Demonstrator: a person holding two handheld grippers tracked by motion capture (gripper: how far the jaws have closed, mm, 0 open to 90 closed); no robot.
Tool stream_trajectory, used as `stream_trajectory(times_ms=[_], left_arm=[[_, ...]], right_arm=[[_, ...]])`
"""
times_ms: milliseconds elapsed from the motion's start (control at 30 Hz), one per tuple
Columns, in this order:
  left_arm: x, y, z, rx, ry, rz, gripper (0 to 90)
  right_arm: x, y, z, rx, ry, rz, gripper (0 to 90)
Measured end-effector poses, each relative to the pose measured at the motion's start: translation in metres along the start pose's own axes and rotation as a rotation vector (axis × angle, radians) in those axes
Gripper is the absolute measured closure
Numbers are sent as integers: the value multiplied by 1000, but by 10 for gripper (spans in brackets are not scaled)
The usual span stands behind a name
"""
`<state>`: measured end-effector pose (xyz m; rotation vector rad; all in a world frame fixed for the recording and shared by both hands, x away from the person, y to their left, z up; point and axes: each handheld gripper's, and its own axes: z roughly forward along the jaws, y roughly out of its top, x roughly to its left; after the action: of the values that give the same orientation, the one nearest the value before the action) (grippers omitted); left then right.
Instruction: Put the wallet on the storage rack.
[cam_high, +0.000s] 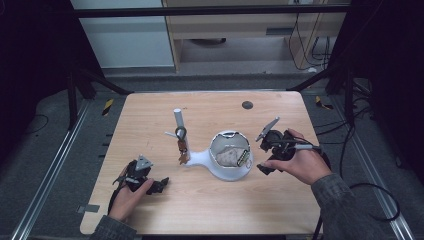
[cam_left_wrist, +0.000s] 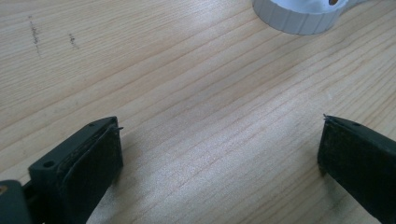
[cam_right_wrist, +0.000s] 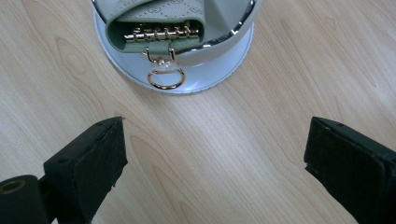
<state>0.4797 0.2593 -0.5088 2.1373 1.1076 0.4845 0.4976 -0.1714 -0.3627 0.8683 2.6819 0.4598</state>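
A white dish (cam_high: 223, 172) on a round base stands mid-table, joined to a white upright post (cam_high: 177, 118) with brown keys (cam_high: 182, 150) hanging from its hook. In the dish lies a grey-green key case (cam_right_wrist: 159, 23) with gold hooks; its gold ring (cam_right_wrist: 166, 79) hangs over the rim. My right gripper (cam_high: 261, 153) sits just right of the dish, open, with bare wood between its jaws (cam_right_wrist: 215, 121). My left gripper (cam_high: 161, 184) rests low at the front left, open over bare table (cam_left_wrist: 219, 126), well apart from the dish's white base (cam_left_wrist: 299, 18).
The wooden table (cam_high: 200, 210) has a dark round spot (cam_high: 247, 105) near its far edge. Metal frame bars and cables run along both sides of the table. A person's hands and grey sleeves come in from the bottom edge.
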Motion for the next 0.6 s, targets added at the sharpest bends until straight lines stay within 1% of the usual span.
stream_trajectory(times_ms=[200,400,467,533,600], left_arm=[[0,0,0,0,0,0,0],[0,0,0,0,-1,1,0],[0,0,0,0,-1,2,0],[0,0,0,0,-1,3,0],[0,0,0,0,-2,3,0]], right_arm=[[-4,-10,2,-15,-8,30,58],[-8,-20,4,-41,-14,68,56],[-9,-24,6,-46,-29,70,56],[-10,-27,8,-52,-30,87,56],[-11,-30,10,-62,-41,96,55]])
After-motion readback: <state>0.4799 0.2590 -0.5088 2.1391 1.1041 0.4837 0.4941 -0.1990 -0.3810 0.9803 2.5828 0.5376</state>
